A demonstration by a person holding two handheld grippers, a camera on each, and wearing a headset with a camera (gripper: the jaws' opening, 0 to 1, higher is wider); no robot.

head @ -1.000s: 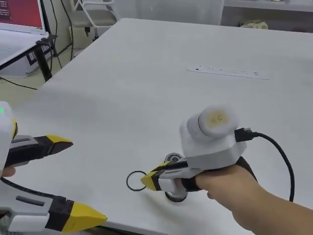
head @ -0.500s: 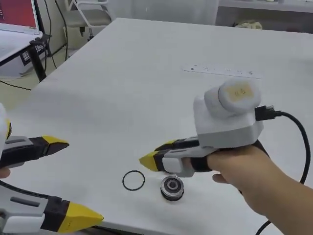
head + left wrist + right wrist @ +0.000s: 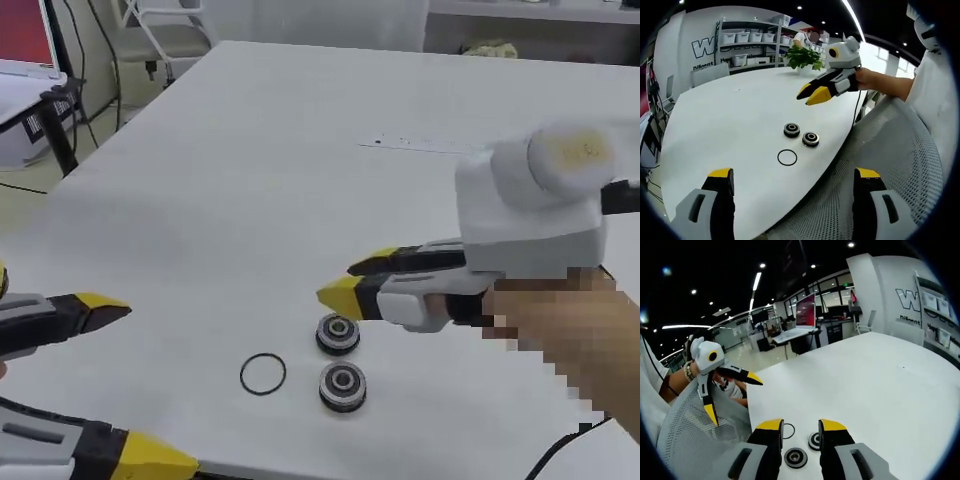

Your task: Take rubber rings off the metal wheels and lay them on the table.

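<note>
Two wheels point(image 3: 338, 334) are seen close together near the front edge of a white tabletop point(image 3: 300, 150), and one loose black ring point(image 3: 243, 375) is laid flat just beside the nearer wheel point(image 3: 343, 385), not touching it. The right hand-held gripper point(image 3: 348, 282) is held in the air near the wheels, its jaws a narrow gap apart with nothing pinched. The left hand-held gripper point(image 3: 140, 385) is held at the tabletop's front edge, jaws spread wide and empty.
</note>
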